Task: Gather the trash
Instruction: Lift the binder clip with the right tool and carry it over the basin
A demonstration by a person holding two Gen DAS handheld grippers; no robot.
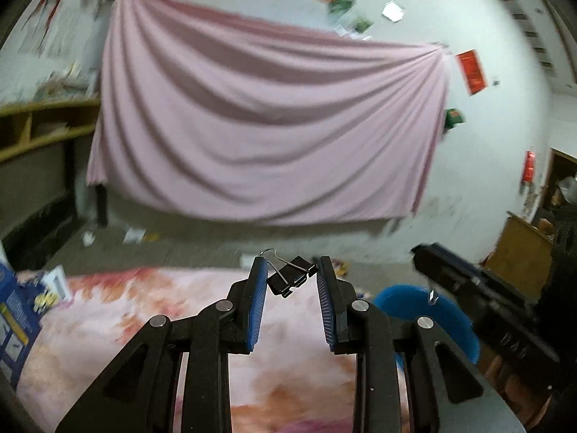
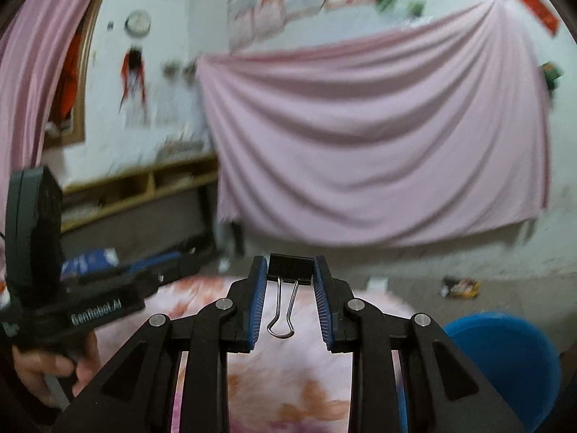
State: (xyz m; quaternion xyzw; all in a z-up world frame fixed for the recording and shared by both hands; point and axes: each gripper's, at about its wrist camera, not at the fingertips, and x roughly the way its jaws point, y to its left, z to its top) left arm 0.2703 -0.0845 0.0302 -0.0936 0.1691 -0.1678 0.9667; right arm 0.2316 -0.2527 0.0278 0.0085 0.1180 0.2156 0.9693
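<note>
My left gripper point(image 1: 292, 270) is shut on a black binder clip point(image 1: 291, 277), held tilted between the blue pads, above a pink and orange patterned cloth point(image 1: 151, 310). My right gripper point(image 2: 290, 269) is shut on a second black binder clip point(image 2: 290, 270), its wire handles hanging toward the camera. The right gripper also shows in the left wrist view point(image 1: 429, 256), over a blue bin point(image 1: 432, 306). The left gripper body shows in the right wrist view point(image 2: 72, 288). The blue bin point(image 2: 505, 357) sits at the lower right there.
A pink sheet point(image 1: 267, 126) hangs on the white wall ahead. A wooden shelf point(image 1: 39, 126) stands at the left. A blue box point(image 1: 14, 317) lies at the cloth's left edge. Scraps of litter point(image 2: 459, 287) lie on the grey floor. A wooden cabinet point(image 1: 519, 256) is at the right.
</note>
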